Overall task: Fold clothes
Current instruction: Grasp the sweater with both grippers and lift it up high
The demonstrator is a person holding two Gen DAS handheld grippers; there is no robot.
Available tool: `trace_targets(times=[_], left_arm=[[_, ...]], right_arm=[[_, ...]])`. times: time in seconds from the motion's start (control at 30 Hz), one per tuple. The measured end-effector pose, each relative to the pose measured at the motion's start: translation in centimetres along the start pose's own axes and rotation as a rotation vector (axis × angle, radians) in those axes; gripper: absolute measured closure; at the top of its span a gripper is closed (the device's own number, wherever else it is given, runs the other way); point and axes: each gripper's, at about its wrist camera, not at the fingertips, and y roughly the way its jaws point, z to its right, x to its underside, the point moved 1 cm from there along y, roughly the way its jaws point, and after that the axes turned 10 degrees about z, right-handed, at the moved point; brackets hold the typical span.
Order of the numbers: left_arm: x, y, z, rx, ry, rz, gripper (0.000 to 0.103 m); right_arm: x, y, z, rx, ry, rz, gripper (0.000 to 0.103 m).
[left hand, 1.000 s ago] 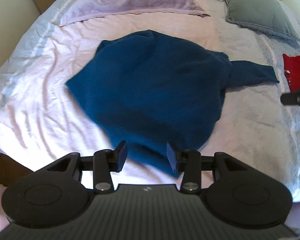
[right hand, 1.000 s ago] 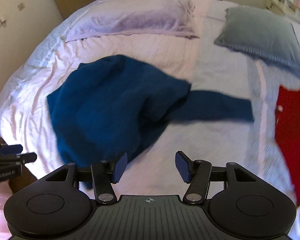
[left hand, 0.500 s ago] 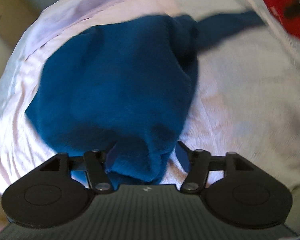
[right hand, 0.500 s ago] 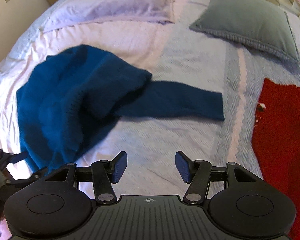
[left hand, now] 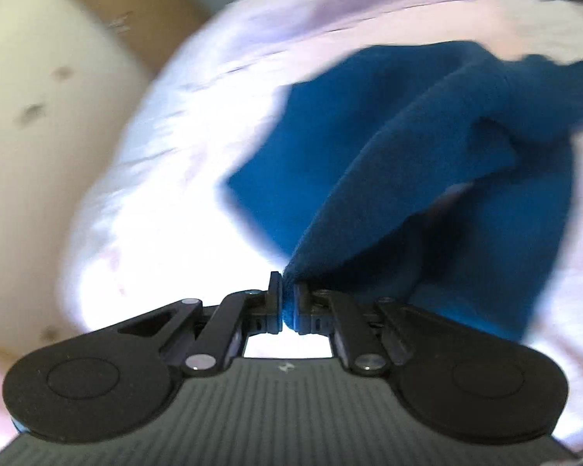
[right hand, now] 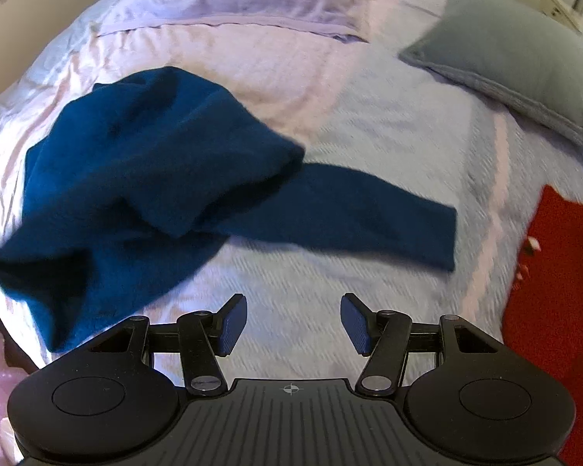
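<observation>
A dark blue sweater (right hand: 144, 178) lies crumpled on the bed, one sleeve (right hand: 353, 213) stretched out to the right. In the left wrist view my left gripper (left hand: 285, 303) is shut on an edge of the blue sweater (left hand: 427, 178), and the cloth runs up from the pinch in a taut ridge. My right gripper (right hand: 293, 322) hovers open over bare bedspread just in front of the sleeve, with nothing between its fingers.
The bed (right hand: 369, 136) carries a lilac pillow (right hand: 252, 0) at the back and a grey pillow (right hand: 524, 62) at the back right. A red garment (right hand: 563, 272) lies at the right edge. A beige wall (left hand: 39, 116) stands beyond the bed's left side.
My left gripper dropped onto the sweater's near edge, closed on it and pulled it up into a ridge. My right gripper shifted right and lower, toward the sleeve, staying open.
</observation>
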Motion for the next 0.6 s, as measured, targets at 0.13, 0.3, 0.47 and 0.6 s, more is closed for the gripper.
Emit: trace_targets(times=[0.13, 0.3, 0.47, 0.6], left_arm=[[1.8, 1.6, -1.9, -0.028, 0.046, -0.037, 0.093], [1.9, 2.2, 1.4, 0.037, 0.067, -0.001, 0.064], [2.3, 2.8, 1.6, 0.029, -0.054, -0.049, 0.064], [2.6, 3.9, -1.1, 0.004, -0.195, -0.094, 0.060]], right_arm=[[-0.8, 1.8, -0.5, -0.031, -0.054, 0.021, 0.046], [-1.1, 4.8, -1.6, -0.053, -0.238, 0.073, 0.046], [-1.2, 8.1, -3.0, -0.061, -0.486, 0.146, 0.046], [-1.5, 10.7, -3.9, -0.101, -0.609, 0.178, 0.046]])
